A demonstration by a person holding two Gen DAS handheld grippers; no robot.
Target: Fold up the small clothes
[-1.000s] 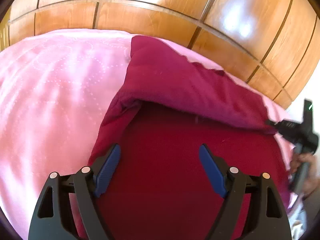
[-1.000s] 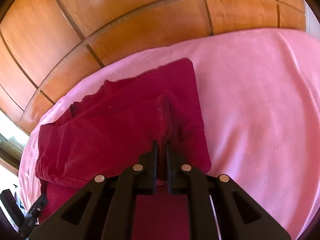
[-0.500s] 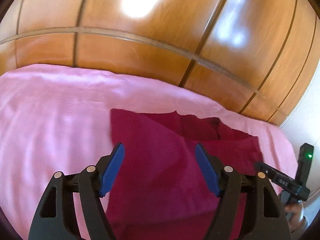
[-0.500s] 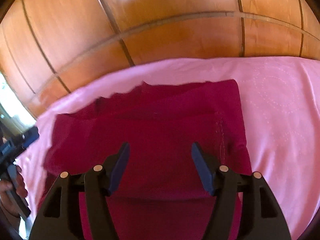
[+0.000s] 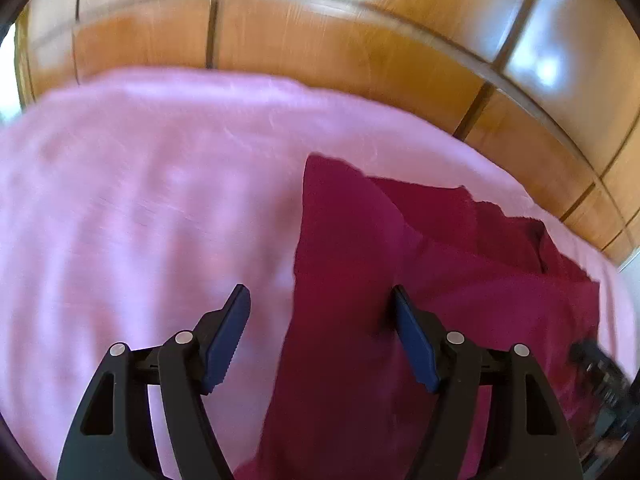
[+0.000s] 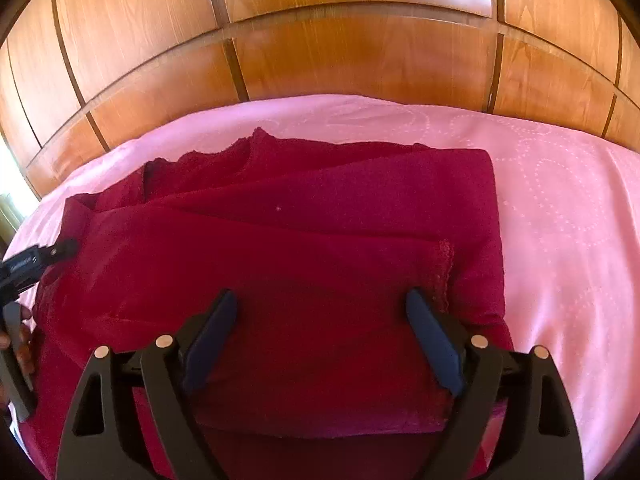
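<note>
A dark red garment [image 5: 440,280] [image 6: 320,220] lies folded in layers on the pink bedsheet [image 5: 140,200] [image 6: 560,220]. My left gripper [image 5: 319,292] is open above the garment's left edge, one finger over the sheet and the other over the cloth. The jaws of my right gripper [image 6: 321,295] are opening wide over the folded top layer, with nothing pinched between them. A lace-trimmed hem [image 6: 442,272] lies just beyond its right finger. Each view catches the other gripper: the right gripper [image 5: 600,368] as a blur, the left gripper [image 6: 32,260] beside the cloth's left side.
A glossy wooden panelled wall [image 5: 320,60] [image 6: 360,60] rises right behind the bed's far edge. Bare pink sheet stretches to the left of the garment in the left wrist view and to the right in the right wrist view.
The right gripper let go of the folded edge it pinched and opened wide. The flap now lies flat. The left gripper slid from over the garment's middle to its left edge.
</note>
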